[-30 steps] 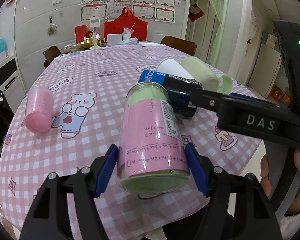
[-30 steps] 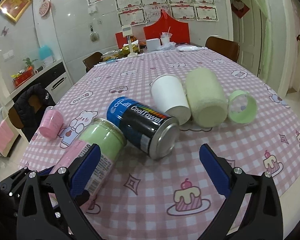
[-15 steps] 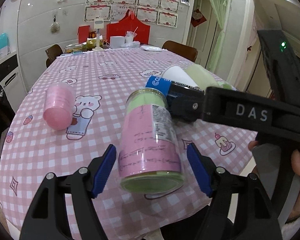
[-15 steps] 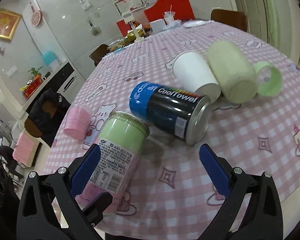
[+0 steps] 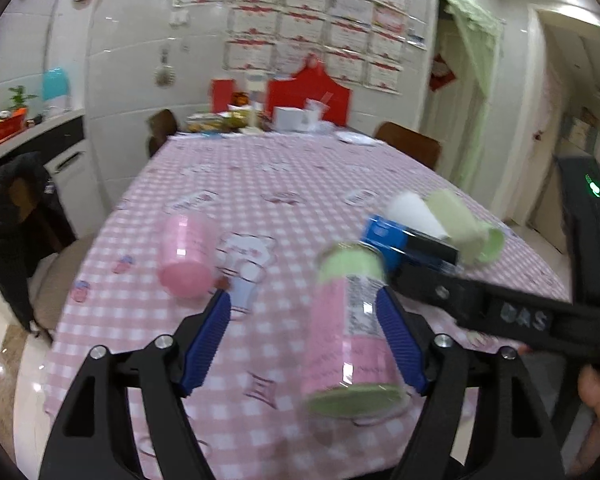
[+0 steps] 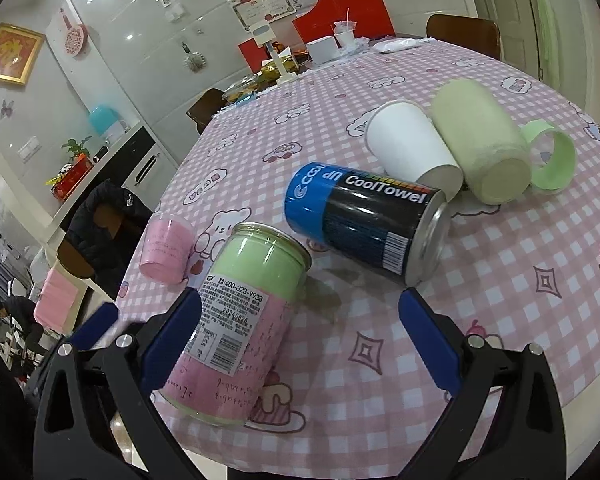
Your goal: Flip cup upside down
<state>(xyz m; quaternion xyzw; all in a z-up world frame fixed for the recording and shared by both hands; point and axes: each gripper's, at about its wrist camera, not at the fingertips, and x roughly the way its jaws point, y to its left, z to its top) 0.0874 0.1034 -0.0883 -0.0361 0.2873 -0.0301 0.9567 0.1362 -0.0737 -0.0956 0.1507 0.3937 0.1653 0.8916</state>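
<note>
A pink-and-green can-shaped cup (image 5: pixel 350 332) (image 6: pixel 240 320) lies on its side near the table's front edge. My left gripper (image 5: pixel 304 340) is open; the cup lies against its right finger, with a gap to the left finger. My right gripper (image 6: pixel 300 344) is open and empty above the front edge, its left finger beside the cup. A small pink cup (image 5: pixel 186 256) (image 6: pixel 166 248) lies on its side to the left.
A blue-black CoolTowel can (image 6: pixel 364 222), a white paper cup (image 6: pixel 414 152), a pale green roll (image 6: pixel 484 136) and a green ring (image 6: pixel 552 160) lie on the pink checked tablecloth (image 6: pixel 520 264). Clutter stands at the table's far end. The right gripper's body (image 5: pixel 520 316) crosses the left wrist view.
My left gripper has opened wider and shifted left and back, so the pink-and-green cup now sits off-centre against its right finger. My right gripper has tilted down and moved closer to that cup.
</note>
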